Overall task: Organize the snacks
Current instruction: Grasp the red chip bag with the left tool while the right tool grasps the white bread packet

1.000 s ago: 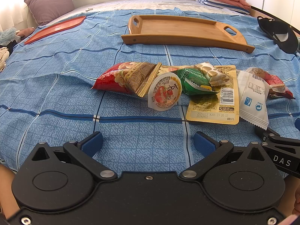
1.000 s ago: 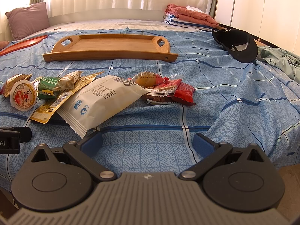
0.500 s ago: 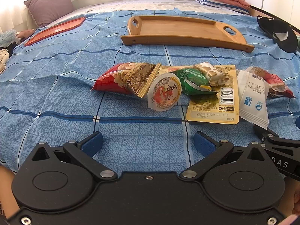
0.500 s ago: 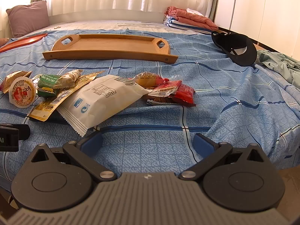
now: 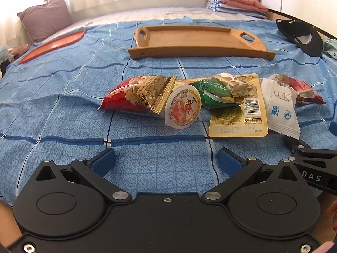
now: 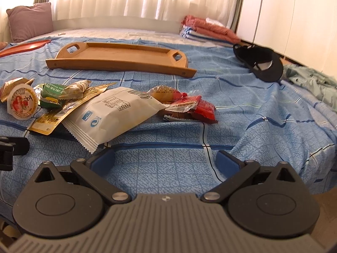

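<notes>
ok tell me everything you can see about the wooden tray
The long rectangular wooden tray looks like light bamboo, with a low raised rim, a cut-out handle at each short end and a small screw head at each front corner. It is empty and lies flat on the blue checked bedsheet, beyond the pile of snack packets and apart from it. Nothing but the sheet touches it; both tongs are well short of it.

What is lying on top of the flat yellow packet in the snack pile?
A green packet and a small beige wrapped snack lie on the yellow packet; the white packet overlaps its right edge. Anything beneath it is hidden.
</notes>
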`<state>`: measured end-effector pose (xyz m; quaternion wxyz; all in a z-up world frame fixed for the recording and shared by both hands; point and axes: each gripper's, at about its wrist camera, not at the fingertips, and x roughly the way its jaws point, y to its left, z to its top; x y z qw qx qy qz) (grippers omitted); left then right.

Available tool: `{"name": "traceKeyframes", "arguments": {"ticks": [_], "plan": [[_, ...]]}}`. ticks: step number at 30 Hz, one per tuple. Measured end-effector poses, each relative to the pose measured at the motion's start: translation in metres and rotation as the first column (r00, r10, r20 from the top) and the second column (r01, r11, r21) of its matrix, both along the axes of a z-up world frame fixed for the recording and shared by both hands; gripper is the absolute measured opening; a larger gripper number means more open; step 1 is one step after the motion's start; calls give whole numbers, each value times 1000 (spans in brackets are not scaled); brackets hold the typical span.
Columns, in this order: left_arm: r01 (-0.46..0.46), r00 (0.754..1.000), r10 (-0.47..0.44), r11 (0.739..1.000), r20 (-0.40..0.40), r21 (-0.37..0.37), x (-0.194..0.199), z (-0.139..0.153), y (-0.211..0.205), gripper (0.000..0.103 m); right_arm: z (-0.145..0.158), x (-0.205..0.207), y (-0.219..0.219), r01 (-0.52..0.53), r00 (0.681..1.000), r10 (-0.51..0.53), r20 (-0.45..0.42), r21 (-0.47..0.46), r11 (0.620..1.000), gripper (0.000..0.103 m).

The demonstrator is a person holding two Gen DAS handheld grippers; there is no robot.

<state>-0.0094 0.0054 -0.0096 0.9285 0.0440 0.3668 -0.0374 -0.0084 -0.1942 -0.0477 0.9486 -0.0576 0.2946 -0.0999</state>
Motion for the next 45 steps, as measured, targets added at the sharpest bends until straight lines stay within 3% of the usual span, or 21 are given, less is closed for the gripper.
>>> {"name": "traceKeyframes", "arguments": {"ticks": [3, 8, 15, 18, 22, 25, 27, 32, 36, 40, 43, 45], "plan": [[-9, 1000, 9, 1000, 4, -1, -1, 2, -1, 103, 0, -1, 5, 1, 1000, 0, 10, -34, 999, 103], [-40, 999, 41, 996, 16, -81, -4, 13, 13, 96, 12, -5, -12, -65, 998, 64, 11, 70, 995, 103], [-95, 986, 119, 976, 114, -197, -2, 42, 41, 91, 28, -23, 3, -241, 966, 236, 105, 44, 969, 100], [-109, 981, 134, 979, 138, -171, 10, 48, 46, 85, 35, -18, 11, -257, 960, 250, 122, 46, 965, 93], [-130, 980, 153, 975, 125, -178, 22, 49, 53, 81, 32, 0, 16, -248, 967, 244, 68, 56, 967, 66], [-143, 981, 165, 970, 101, -198, 31, 46, 57, 80, 28, 11, 16, -236, 971, 232, 53, 94, 967, 67], [-152, 981, 173, 966, 83, -208, 37, 42, 59, 80, 26, 18, 18, -224, 974, 221, 46, 87, 971, 76], [-174, 981, 189, 956, 40, -238, 51, 31, 58, 81, 23, 36, 16, -214, 977, 213, 23, 156, 964, 84], [-196, 978, 209, 943, 20, -270, 61, 24, 56, 96, 21, 50, 19, -228, 974, 228, 21, 143, 963, 86], [-222, 974, 227, 921, -24, -321, 70, 15, 58, 96, 18, 60, 20, -252, 968, 251, 25, 147, 956, 92], [-223, 972, 233, 920, -9, -323, 72, 14, 58, 90, 16, 67, 21, -271, 962, 270, 30, 159, 949, 93], [-207, 975, 223, 913, 6, -352, 71, 16, 60, 73, 18, 70, 20, -285, 958, 284, 28, 170, 943, 88]]}}
